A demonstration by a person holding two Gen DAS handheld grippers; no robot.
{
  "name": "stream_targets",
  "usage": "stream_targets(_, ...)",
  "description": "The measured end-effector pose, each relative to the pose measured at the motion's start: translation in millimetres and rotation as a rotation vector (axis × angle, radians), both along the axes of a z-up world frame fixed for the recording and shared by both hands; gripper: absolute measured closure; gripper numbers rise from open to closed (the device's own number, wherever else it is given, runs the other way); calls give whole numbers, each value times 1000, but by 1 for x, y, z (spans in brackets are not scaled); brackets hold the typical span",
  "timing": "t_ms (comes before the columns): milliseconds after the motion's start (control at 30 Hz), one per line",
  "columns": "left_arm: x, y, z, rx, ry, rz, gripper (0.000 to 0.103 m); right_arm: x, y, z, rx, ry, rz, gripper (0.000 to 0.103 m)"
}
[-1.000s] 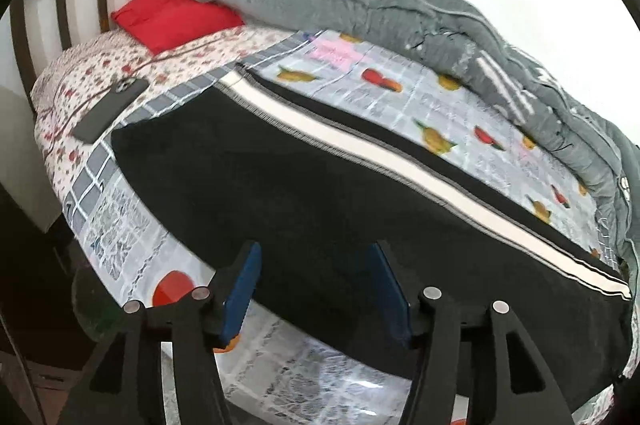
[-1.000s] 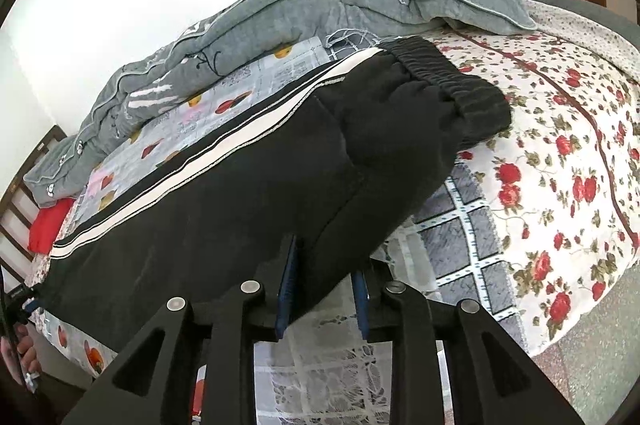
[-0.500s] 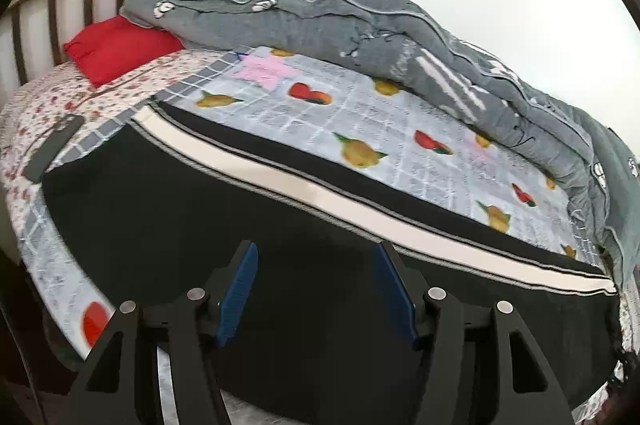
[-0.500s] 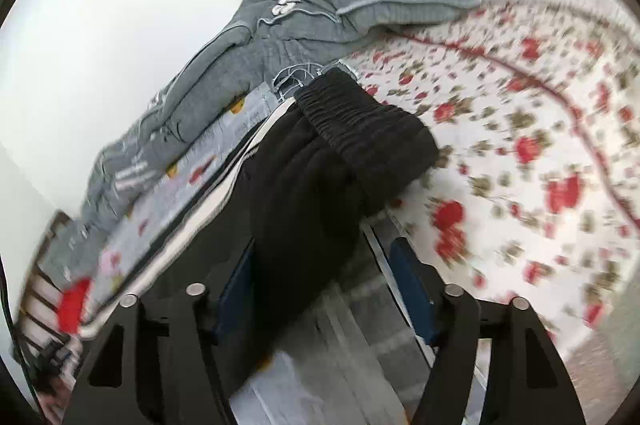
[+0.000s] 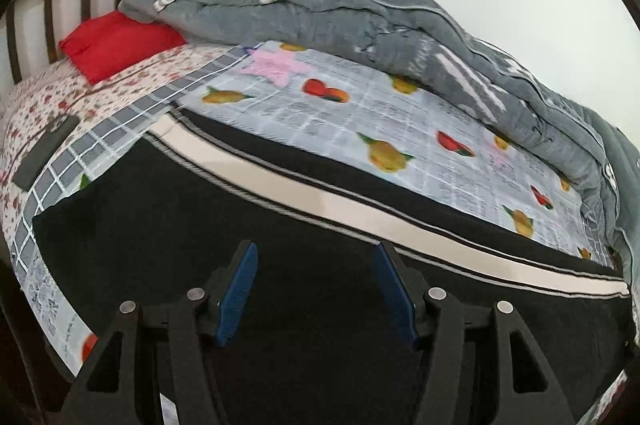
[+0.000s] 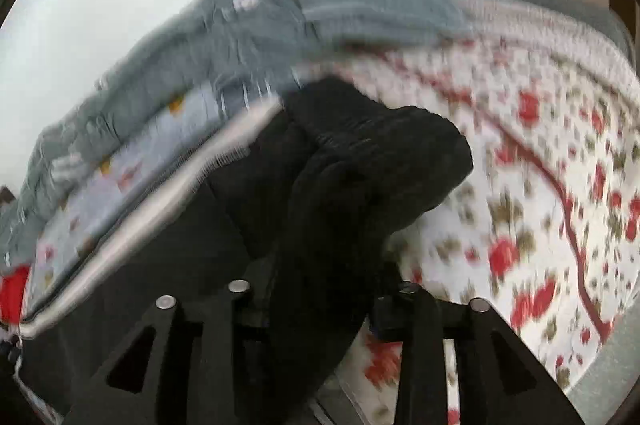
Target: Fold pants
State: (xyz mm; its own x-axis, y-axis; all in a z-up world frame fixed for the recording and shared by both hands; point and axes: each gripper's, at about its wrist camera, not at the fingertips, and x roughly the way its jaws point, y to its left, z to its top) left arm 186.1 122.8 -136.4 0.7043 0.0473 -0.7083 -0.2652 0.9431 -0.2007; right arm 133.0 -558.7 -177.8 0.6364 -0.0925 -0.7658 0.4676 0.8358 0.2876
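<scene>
we see a bed (image 5: 120, 113) in floral and fruit-print sheets, a quilted grey comforter (image 5: 360, 21) heaped along its far side. black pants (image 5: 320, 225) with a cream side stripe lie flat along the near edge, ribbed elastic waistband at the right end. a red pillow (image 5: 116, 43) sits far left. our left hand-held gripper (image 5: 314, 291) hovers half open over the cloth, gripping nothing. our right hand-held gripper (image 6: 320, 305) is closing, bunched waistband fabric between its jaws; no writing is legible.
</scene>
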Motion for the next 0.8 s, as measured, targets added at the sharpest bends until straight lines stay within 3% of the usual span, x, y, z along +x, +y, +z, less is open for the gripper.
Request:
stream_targets(67,2,26,-3,-22,-3,26,44,-11,6,11,-66,-6,-25,53)
stream_targets(167,9,57,-5,-53,-5,56,44,-23,22,42,-227,-4,-66,50)
stream_targets(333,35,105,-4,-65,2,77,44,-2,64,77,-265,-16,-7,49)
stream_targets(500,66,140,-8,13,27,123,46,47,124,96,-261,-43,100,48)
stream_targets(733,122,155,-31,67,110,80,46,107,199,82,-234,-28,231,48)
stream_targets(800,128,159,-43,63,138,96,57,119,213,74,-233,-11,261,48)
